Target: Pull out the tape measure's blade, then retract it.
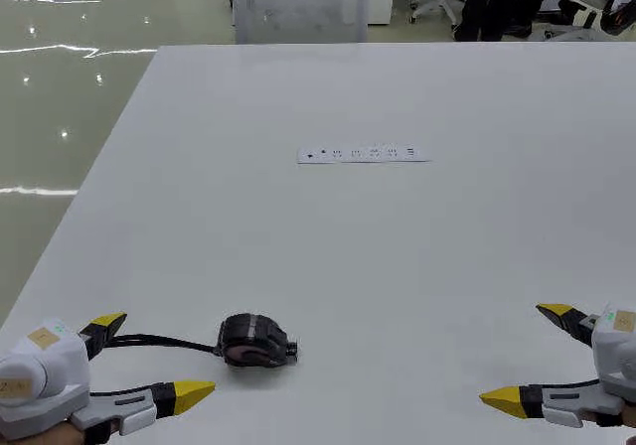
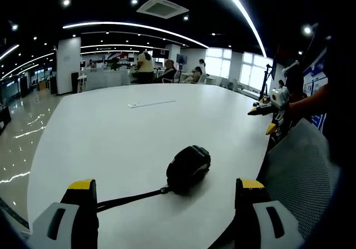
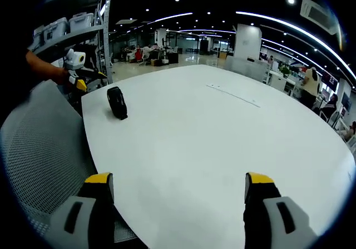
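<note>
Three cameras around my white table (image 1: pixel 397 266)

The head camera looks forward and down from the near edge; the camera on my left gripper (image 2: pixel 166 184) sits low at that edge, facing across with the tape measure (image 2: pixel 188 168) close ahead; the one on my right gripper (image 3: pixel 179 178) looks across from the other corner (tape measure far off, to its left); all three share the table, the tape measure and the socket strip (image 1: pixel 363 154).
</note>
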The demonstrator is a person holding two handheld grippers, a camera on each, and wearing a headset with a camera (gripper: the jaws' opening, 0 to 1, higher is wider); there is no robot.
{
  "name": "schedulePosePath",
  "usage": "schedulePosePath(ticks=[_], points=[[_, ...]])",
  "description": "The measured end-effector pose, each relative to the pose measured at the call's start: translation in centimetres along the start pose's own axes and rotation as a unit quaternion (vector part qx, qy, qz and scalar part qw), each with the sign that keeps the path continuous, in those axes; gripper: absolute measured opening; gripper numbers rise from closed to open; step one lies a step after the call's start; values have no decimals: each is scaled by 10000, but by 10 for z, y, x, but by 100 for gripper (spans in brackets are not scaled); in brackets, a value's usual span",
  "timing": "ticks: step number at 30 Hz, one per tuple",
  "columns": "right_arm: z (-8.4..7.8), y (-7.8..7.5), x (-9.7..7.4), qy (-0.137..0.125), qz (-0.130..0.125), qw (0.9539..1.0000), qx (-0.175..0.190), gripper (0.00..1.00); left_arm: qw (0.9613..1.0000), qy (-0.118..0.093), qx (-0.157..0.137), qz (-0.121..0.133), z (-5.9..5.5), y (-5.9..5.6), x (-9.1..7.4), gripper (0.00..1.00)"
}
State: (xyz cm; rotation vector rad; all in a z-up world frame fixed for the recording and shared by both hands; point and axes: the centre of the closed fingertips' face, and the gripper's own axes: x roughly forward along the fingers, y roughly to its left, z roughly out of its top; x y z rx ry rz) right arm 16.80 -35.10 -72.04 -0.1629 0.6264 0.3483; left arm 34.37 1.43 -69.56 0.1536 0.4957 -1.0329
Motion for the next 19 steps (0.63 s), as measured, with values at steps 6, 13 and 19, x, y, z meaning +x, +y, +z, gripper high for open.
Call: schedulePosePath(ticks=[6,13,19], points=[[-1,2,3,1,32,10000,15,99,10000,62,60,-4,-2,-5,1,100],[-2,-1,3,-27,11,10000,57,99,10000,-48,10,30,3,-2,0,100],[-3,-3,0,-16,4,9999,130,99,10000,-57,-35,38,3,-2,0,100]])
